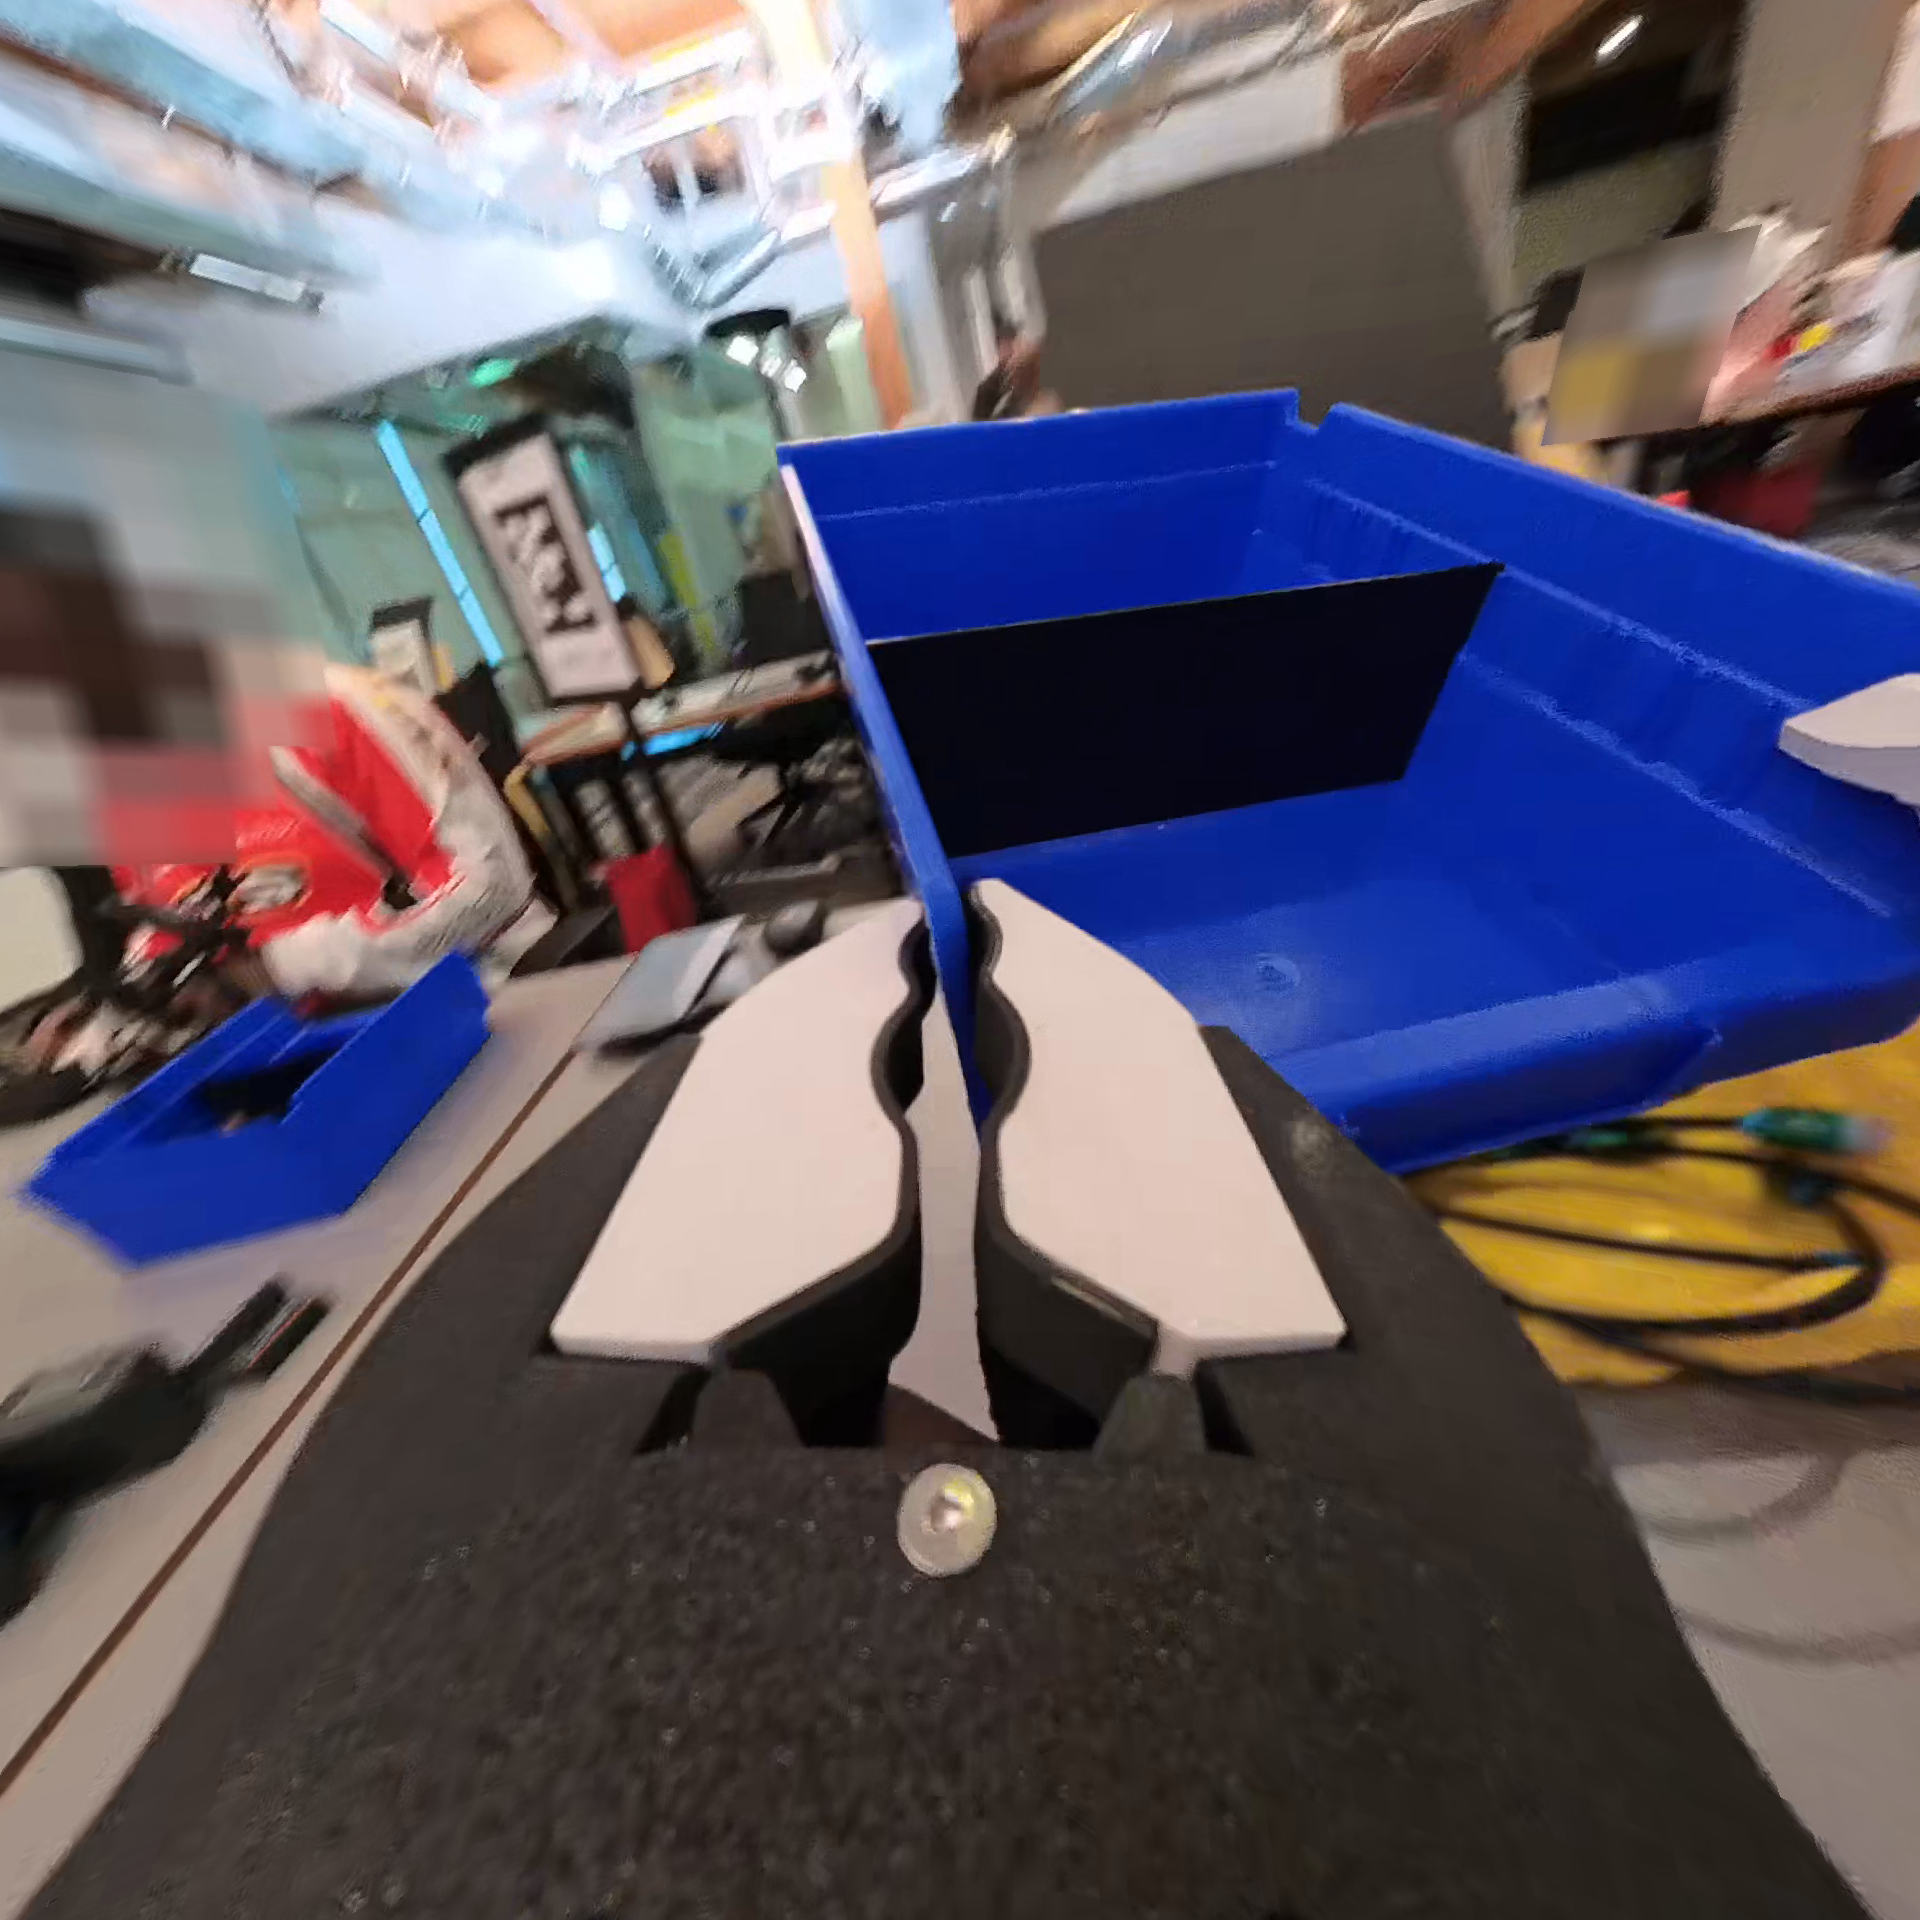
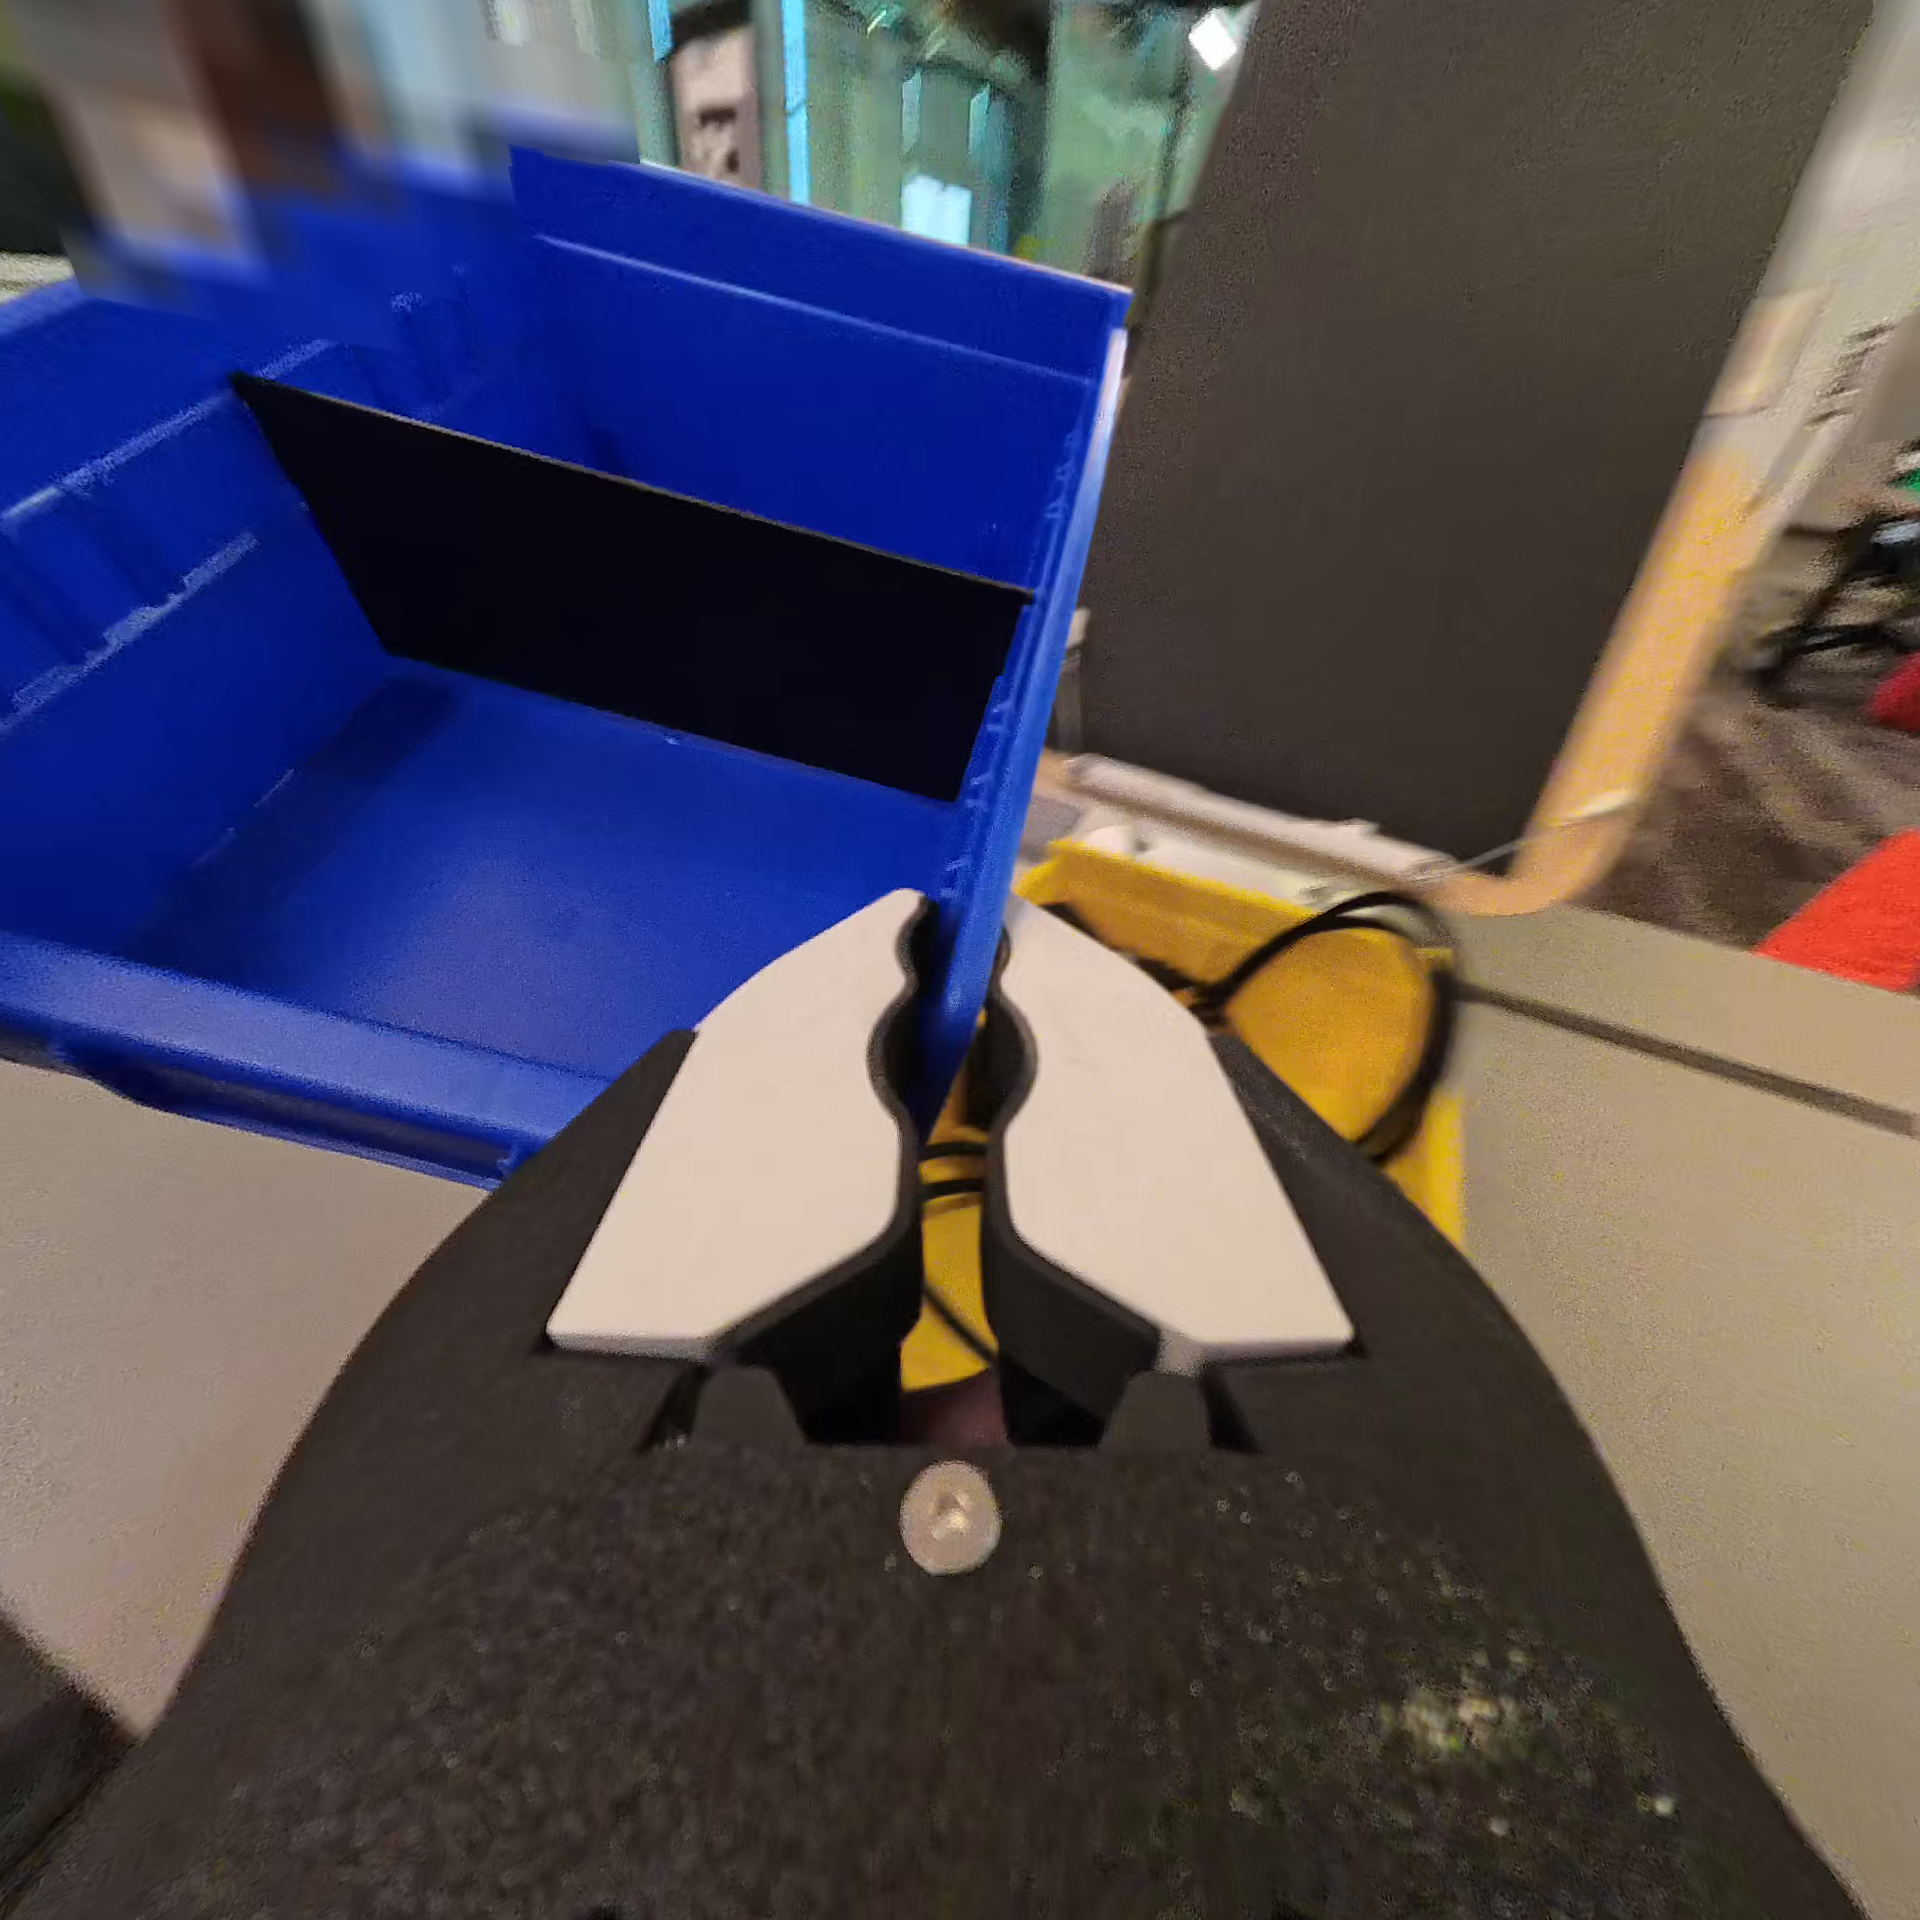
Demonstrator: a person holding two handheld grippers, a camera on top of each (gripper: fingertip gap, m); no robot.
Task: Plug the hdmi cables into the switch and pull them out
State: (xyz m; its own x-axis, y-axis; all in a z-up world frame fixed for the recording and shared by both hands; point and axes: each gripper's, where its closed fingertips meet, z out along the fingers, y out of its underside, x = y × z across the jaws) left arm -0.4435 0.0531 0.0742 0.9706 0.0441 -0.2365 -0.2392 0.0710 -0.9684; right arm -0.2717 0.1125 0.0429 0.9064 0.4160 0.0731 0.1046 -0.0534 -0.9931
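Observation:
A large blue bin [image 1: 1455,935] with a black divider [image 1: 1164,707] is held tilted between both grippers. My left gripper [image 1: 948,914] is shut on the bin's left wall. My right gripper [image 2: 961,914] is shut on the bin's right wall [image 2: 977,935]; one of its fingers shows at the right edge of the left wrist view [image 1: 1860,738]. The bin's near compartment [image 2: 468,883] looks empty. Below it, black cables [image 1: 1662,1247] lie coiled in a yellow bin [image 2: 1299,997]. One has a green-tipped plug [image 1: 1808,1127]. No switch is in view.
A smaller blue bin [image 1: 260,1122] sits on the grey table [image 1: 436,1226] to the left. Dark devices [image 1: 94,1403] lie at the table's left edge. A grey partition panel [image 2: 1403,416] stands behind the yellow bin. A person in red [image 1: 353,810] is far left. The green-tipped plug [image 1: 1808,1127] sits 25 cm or so from the ends of my right fingers.

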